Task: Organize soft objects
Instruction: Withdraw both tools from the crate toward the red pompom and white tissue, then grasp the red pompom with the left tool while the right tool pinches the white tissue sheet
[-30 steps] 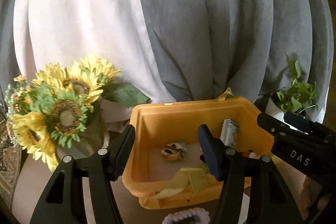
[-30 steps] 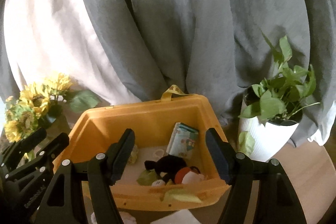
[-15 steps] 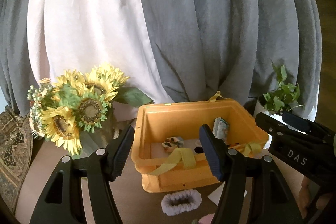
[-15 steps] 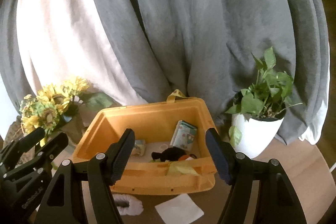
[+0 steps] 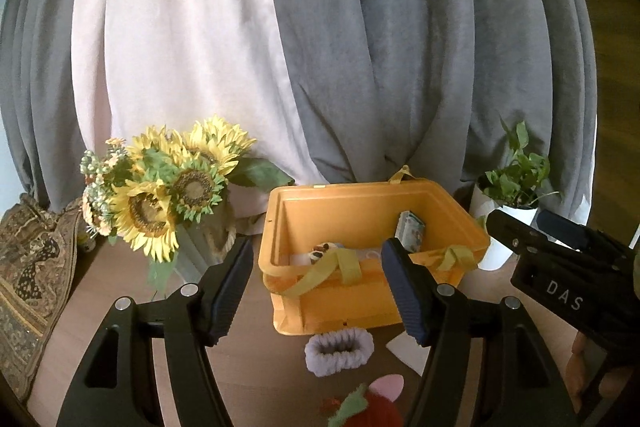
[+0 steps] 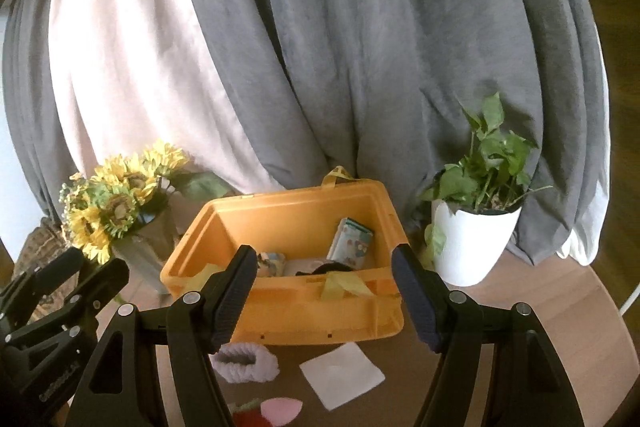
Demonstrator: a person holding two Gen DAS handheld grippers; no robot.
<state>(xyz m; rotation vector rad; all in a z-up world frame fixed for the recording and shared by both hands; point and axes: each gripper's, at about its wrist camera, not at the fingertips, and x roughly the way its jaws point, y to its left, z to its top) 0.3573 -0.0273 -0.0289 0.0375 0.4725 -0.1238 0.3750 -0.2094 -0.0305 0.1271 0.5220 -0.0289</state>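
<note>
My left gripper [image 5: 316, 291] has its jaws parted with nothing between the pads, and they have just been opening a little wider. My right gripper [image 6: 324, 297] also stands open and empty.

Straight ahead of both pairs of jaws sits the orange plastic bin [image 5: 352, 291] on the brown table [image 5: 104, 291]. Through the left jaws I see its near wall framed in the gap, with yellow-green straps [image 5: 340, 267] draped over the rim. Inside, beyond the fingertips, a small printed packet [image 6: 352, 239] leans upright against the far right corner, a small patterned soft thing [image 6: 270, 261] lies toward the left, and something dark [image 6: 332, 269] sits just behind the near wall; I cannot tell what it is.

Below the jaws, on the table in front of the bin, lies a fluffy lavender scrunchie [image 5: 339, 351], roughly under the gap of the left gripper and beside the left finger of the right one. To its right, under the right gripper's gap, is a flat white square cloth [image 6: 342, 381]. Closer to me, at the bottom edge, a red plush with green and pink parts [image 5: 368, 407] is partly cut off.

Left of the left jaws stands a bouquet of sunflowers [image 5: 160, 195]; right of the right jaws, a leafy plant in a white pot [image 6: 476, 239]. Grey and pale curtains [image 6: 360, 47] hang behind everything.
</note>
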